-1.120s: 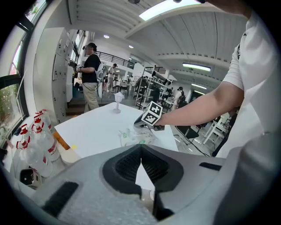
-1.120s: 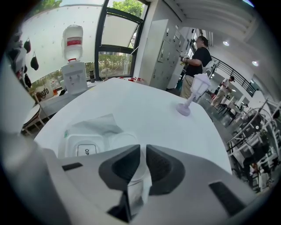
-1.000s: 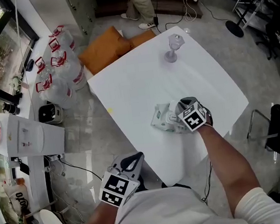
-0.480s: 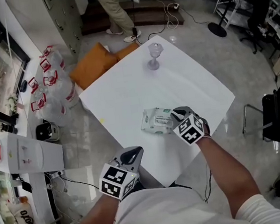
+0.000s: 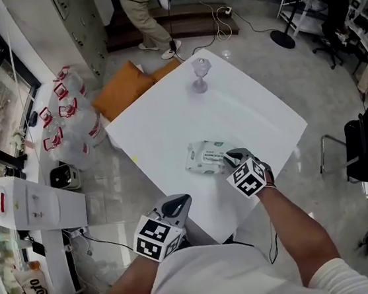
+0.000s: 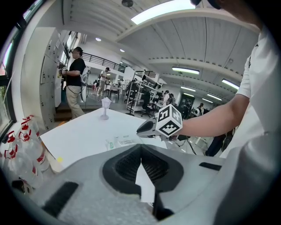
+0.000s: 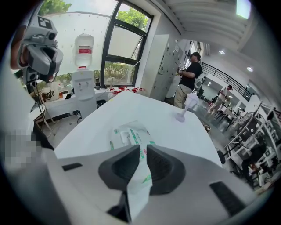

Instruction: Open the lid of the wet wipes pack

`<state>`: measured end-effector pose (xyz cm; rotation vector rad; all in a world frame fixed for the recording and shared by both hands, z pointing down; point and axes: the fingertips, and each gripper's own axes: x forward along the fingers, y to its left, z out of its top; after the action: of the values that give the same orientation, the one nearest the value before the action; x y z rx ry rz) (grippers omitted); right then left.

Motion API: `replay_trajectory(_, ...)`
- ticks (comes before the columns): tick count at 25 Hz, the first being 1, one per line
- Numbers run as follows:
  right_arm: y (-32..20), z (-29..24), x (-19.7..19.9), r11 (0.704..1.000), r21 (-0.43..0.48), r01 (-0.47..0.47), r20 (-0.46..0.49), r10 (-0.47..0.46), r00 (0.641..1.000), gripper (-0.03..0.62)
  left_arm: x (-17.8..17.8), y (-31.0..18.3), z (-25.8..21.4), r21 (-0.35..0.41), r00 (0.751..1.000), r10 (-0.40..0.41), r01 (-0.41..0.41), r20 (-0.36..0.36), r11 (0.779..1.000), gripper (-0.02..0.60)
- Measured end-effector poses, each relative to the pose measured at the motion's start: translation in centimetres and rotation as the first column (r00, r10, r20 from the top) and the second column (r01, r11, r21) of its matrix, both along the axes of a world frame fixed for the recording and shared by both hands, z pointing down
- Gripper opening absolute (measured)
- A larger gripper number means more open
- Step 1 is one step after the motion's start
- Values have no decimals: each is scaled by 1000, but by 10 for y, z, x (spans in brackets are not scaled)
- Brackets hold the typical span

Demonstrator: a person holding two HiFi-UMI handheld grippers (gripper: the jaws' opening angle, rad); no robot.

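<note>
One worry: the jaws of my right gripper (image 5: 231, 158) pinch only the near end of the wet wipes pack (image 5: 204, 157) lying on the worktop (image 5: 167, 122), so pulling could drag it; my left gripper (image 5: 177, 204), jaws clenched empty, braces nothing.

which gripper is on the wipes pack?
The right gripper, clamped on the edge of the wet wipes pack; the left gripper sits back at the table edge, empty.

A wipes pack (image 5: 206, 157) lies on the table (image 5: 168, 125) (glass (image 5: 200, 74) beyond).
</note>
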<state>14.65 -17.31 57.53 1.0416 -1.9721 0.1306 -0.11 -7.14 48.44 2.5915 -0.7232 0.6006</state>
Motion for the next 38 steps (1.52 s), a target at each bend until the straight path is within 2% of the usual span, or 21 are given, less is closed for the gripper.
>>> replay_trajectory(11,5,18,-3,1000,-23,10,-21,-11,1000,57,-7,0,-2,2,1000,-20,20,2,1000,0)
replay_trajectory(19,0,37,1,998,-40,39,-91,-43,995,55,-14,0,3,-11,999,-34,34,17,999,0)
replay_trajectory(29,-44,26,20,1000,17,-11,-83,13,996,37,-22,-8,10,-27,997,-75,76,23,997,0)
replay_trajectory(38,-81,54,34,997,-54,-54,-68,50,996,67,-33,-10,24,-68,993,-112,115,47,991,0)
